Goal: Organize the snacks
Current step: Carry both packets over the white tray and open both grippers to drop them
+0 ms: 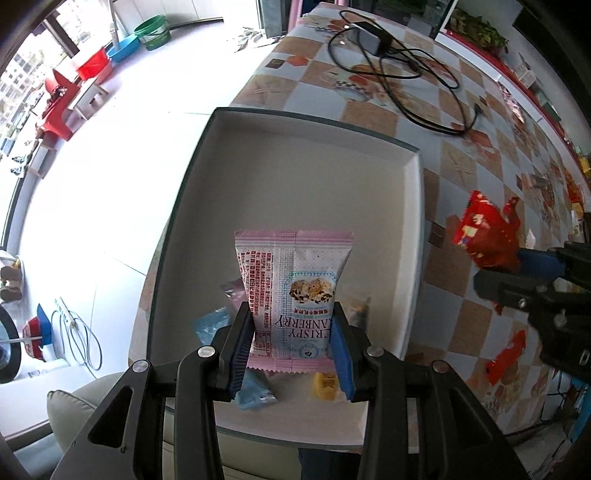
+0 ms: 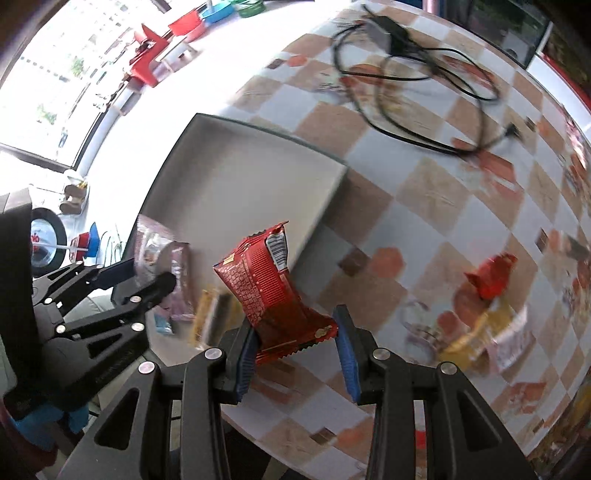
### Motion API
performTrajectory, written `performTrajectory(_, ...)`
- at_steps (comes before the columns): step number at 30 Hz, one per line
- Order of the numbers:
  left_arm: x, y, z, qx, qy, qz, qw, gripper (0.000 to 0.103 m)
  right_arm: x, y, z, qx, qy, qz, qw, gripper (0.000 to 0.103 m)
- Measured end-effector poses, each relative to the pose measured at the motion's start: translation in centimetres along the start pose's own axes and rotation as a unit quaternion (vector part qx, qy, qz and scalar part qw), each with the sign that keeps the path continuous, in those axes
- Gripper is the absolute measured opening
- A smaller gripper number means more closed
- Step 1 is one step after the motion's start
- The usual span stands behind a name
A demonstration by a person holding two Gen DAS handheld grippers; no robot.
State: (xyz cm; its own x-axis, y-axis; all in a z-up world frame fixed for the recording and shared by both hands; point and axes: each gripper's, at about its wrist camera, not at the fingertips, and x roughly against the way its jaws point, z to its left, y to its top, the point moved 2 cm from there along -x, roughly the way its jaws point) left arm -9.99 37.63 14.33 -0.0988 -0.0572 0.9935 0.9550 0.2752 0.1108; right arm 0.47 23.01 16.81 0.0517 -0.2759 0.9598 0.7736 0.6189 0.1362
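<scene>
The left claw points down over the white box and is closed on a pink and white cranberry crisp packet, with one blue pad on each side of the packet's lower part. The packet hangs above the box floor. Under it, at the near end of the box, lie a light blue sachet, a yellow sachet, a pinkish one and a dark one; the last two are partly hidden and not clear.

The right claw is closed on a red snack packet near its lower seal, and the packet leans toward the left pad. It is held over the checked table, just beside the right wall of the box. On the table to the right lie another red packet and a blurred yellow and white packet. At the far end of the table rests a black cable with a grey adapter.
</scene>
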Motion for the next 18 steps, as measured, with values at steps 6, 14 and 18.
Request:
performTrajectory(6, -0.9, 0.1, 1.6, 0.007, 0.001, 0.008, 0.9999, 0.043, -1.8, 1.0, 2.4, 0.009, -0.001, 0.019, 1.0, 0.041)
performTrajectory(14, -2.0, -0.1, 2.8, 0.008, 0.003, 0.021, 0.9997, 0.043, -3.5, 1.8, 4.3, 0.018, 0.0, 0.037, 0.999, 0.041)
performTrajectory(18, -2.3, 0.1, 3.0, 0.005, 0.006, 0.023, 0.9997, 0.043, -4.3, 2.3, 4.8, 0.014, 0.002, 0.046, 0.999, 0.041)
